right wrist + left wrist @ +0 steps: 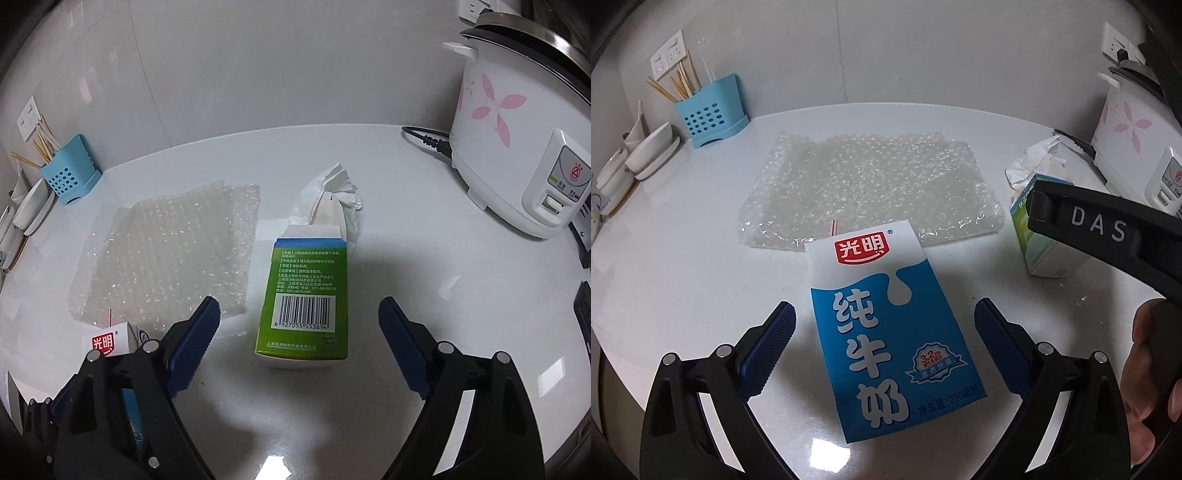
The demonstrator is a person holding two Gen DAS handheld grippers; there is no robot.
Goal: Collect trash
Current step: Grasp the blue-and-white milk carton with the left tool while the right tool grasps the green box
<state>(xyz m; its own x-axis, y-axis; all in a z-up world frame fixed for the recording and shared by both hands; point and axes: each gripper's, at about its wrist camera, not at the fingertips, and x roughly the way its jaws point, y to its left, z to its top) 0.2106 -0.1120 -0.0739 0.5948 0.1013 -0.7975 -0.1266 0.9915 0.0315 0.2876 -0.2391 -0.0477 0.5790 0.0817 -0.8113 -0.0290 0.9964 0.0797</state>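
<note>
A blue and white milk carton (pixel 886 332) lies flat on the white counter (pixel 683 258), between the fingers of my left gripper (pixel 884 310). The gripper is open and its blue pads stand clear of the carton's sides. A green and white medicine box (pixel 306 295) lies between the fingers of my right gripper (pixel 299 304), which is open too, with gaps on both sides. A sheet of bubble wrap (pixel 864 184) is spread out behind the carton. A crumpled white tissue (pixel 336 195) sits just behind the box.
A white rice cooker (pixel 517 129) with pink flowers stands at the right, its black cord (pixel 424 138) trailing along the counter's back. A blue utensil holder (pixel 709 110) with chopsticks and stacked white bowls (pixel 650 151) are at the back left. A hand (pixel 1145 369) grips the right tool.
</note>
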